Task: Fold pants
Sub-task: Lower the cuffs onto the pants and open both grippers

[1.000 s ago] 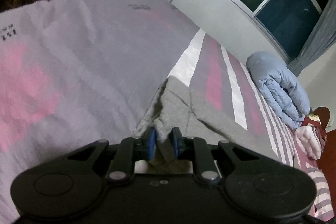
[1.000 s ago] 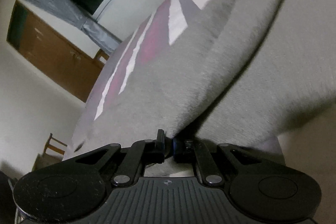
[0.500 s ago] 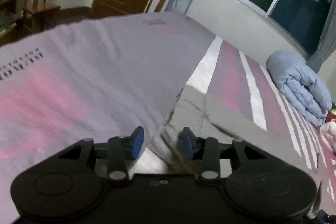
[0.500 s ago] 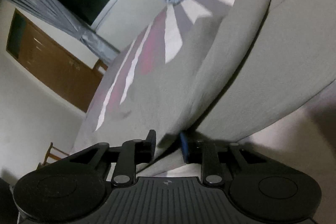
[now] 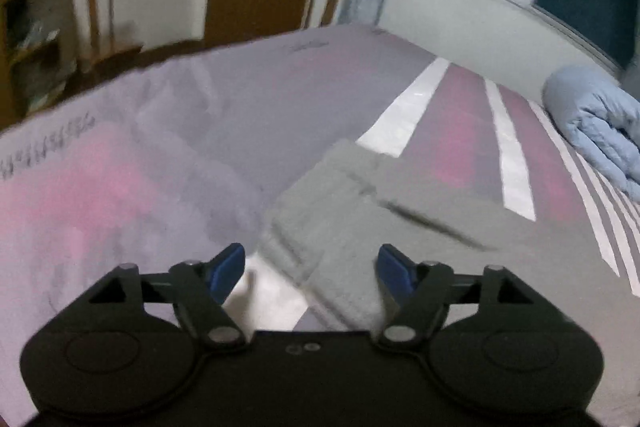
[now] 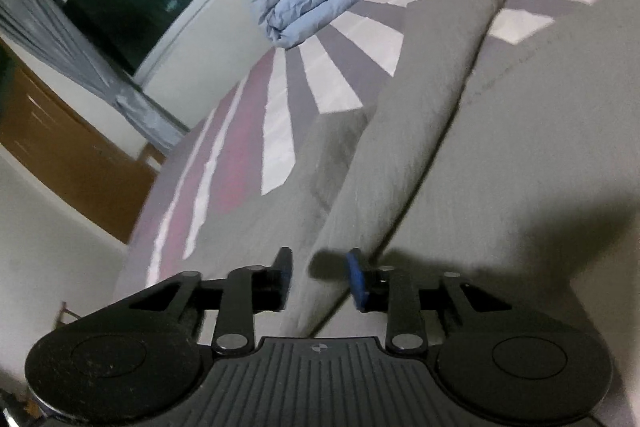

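Spread flat on the striped bed (image 5: 208, 131): grey pants (image 5: 360, 223), one layer doubled over, ready for creasing. Left claw (image 5: 312, 267) gaping wide above the waistband end; right claw (image 6: 320, 277) parted, straddling the folded edge, gripping nothing.

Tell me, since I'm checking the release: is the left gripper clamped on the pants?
No, the left gripper is wide open, and the grey pants lie loose on the bed between its blue fingertips.
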`<state>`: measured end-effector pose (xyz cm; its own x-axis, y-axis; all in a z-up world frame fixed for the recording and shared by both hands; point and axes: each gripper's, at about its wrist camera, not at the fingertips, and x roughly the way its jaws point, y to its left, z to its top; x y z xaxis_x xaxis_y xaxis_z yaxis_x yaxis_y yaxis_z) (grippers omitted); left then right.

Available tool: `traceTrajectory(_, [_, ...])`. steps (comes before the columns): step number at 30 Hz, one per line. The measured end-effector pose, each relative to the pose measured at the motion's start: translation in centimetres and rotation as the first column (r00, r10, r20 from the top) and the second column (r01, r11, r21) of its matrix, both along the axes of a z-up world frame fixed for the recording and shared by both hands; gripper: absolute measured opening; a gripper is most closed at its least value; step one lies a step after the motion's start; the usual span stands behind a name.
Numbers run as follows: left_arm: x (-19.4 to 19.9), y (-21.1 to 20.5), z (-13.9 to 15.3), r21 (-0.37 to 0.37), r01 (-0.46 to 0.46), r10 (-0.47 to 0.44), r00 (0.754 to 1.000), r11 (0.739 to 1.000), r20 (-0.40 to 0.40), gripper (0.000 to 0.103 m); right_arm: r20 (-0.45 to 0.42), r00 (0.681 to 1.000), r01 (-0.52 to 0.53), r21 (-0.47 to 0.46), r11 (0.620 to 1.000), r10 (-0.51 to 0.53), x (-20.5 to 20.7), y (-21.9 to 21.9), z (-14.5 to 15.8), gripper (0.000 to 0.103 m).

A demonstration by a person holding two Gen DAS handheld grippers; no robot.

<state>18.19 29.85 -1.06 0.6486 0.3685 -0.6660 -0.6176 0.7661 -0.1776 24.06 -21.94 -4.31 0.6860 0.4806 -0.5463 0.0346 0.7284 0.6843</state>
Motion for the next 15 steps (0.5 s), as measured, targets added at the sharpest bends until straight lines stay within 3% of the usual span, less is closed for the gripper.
traceTrajectory(1, [0.0,0.3,-0.7,-0.015,-0.001,0.0,1.0,1.0,-0.029,0.069,-0.01,1.0,0.0,-0.029,1.0,0.0,0.7,0.2,-0.1,0.058])
traceTrajectory(3, [0.0,0.8,-2.2,-0.051,0.022,-0.025,0.998,0.998,-0.065,0.078,-0.02,1.0,-0.012,-0.058,0.998,0.011,2.2,0.9,-0.3,0.059])
traceTrajectory(8, [-0.6,1.4,-3.1,-0.074,0.049,-0.051,0.998,0.996,-0.034,0.081,-0.092,0.995,-0.046,-0.225,0.973,0.026,5.0,2.8,-1.3,0.058])
traceTrajectory(10, [-0.6,1.7,-3.2,-0.076,0.06,-0.062,0.997,0.995,-0.034,0.082,-0.091,0.995,-0.054,-0.26,0.964,0.032,4.8,2.8,-1.4,0.024])
traceTrajectory(11, [-0.6,1.8,-3.2,-0.076,0.063,-0.066,0.997,0.995,-0.032,0.083,-0.087,0.996,-0.05,-0.263,0.963,0.028,4.5,2.5,-1.5,0.019])
traceTrajectory(15, [-1.2,2.2,-3.3,-0.086,0.075,-0.077,0.997,0.994,-0.016,0.084,-0.027,0.999,-0.036,-0.284,0.958,0.03,1.2,0.8,-1.6,0.016])
